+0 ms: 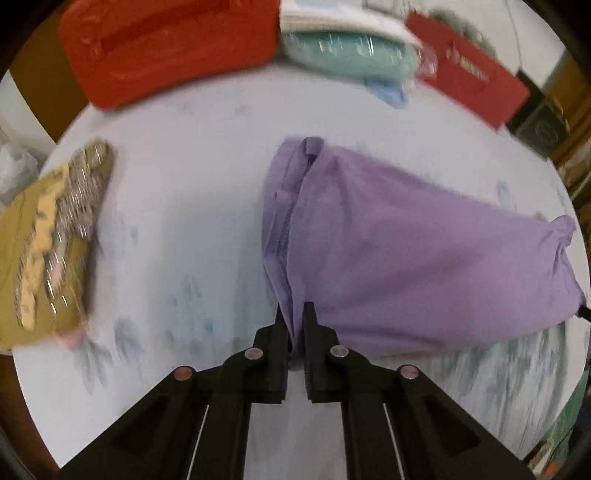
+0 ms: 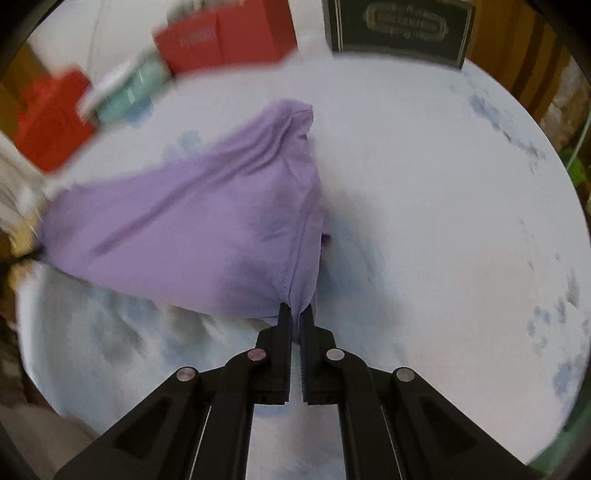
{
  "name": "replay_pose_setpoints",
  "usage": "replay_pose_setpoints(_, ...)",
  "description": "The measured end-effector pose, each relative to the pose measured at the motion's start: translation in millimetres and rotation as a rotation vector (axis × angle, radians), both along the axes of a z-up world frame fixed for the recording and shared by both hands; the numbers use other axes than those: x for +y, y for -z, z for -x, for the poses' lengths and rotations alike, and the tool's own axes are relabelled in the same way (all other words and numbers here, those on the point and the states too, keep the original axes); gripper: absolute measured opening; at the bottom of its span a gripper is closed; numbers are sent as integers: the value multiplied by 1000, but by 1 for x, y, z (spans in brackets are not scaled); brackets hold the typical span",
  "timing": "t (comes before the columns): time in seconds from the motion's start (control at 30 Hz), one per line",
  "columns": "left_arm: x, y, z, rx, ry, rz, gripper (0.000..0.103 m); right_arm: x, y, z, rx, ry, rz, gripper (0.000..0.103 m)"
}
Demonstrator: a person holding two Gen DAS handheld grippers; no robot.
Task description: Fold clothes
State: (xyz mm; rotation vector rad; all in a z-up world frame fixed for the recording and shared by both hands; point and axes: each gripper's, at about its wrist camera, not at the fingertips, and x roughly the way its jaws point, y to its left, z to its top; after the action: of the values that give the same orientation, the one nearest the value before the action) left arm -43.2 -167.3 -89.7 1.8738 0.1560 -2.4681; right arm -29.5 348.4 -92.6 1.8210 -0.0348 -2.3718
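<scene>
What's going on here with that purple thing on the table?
A person is folding clothes with a handheld claw in each hand. The left claw and the right claw are each shut on an edge of the purple garment, which is held between them over the white table. A folded olive garment lies to the left, and red boxes sit at the far edge.

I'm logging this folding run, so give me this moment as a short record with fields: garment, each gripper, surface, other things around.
garment: purple garment, stretched between both grippers
left gripper: jaws shut on one end of the fabric
right gripper: jaws shut on the other end
surface: white patterned tablecloth
other clothes: olive embroidered garment at left; folded teal item at back
clutter: red box, dark box
</scene>
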Motion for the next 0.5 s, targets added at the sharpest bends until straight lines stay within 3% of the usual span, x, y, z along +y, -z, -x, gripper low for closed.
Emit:
replay_pose_setpoints(0.07,1,4,-7,-17,2,19,14,6,12,-7,-64,-7,-20,5)
replay_pose_setpoints(0.1,2,3,-8,-16,2,32,30,6,14,-8,-70,-6,-37,14)
replay_pose_setpoints(0.2,1,-12,-10,26,5,55,53,9,3,-10,-37,10,-60,43)
replay_pose_setpoints(0.37,0,-50,9,151,19,51,59,11,-46,2,151,4,20,45)
replay_pose_setpoints(0.5,5,-46,53,170,28,36,59,7,-42,38,203,2,27,55)
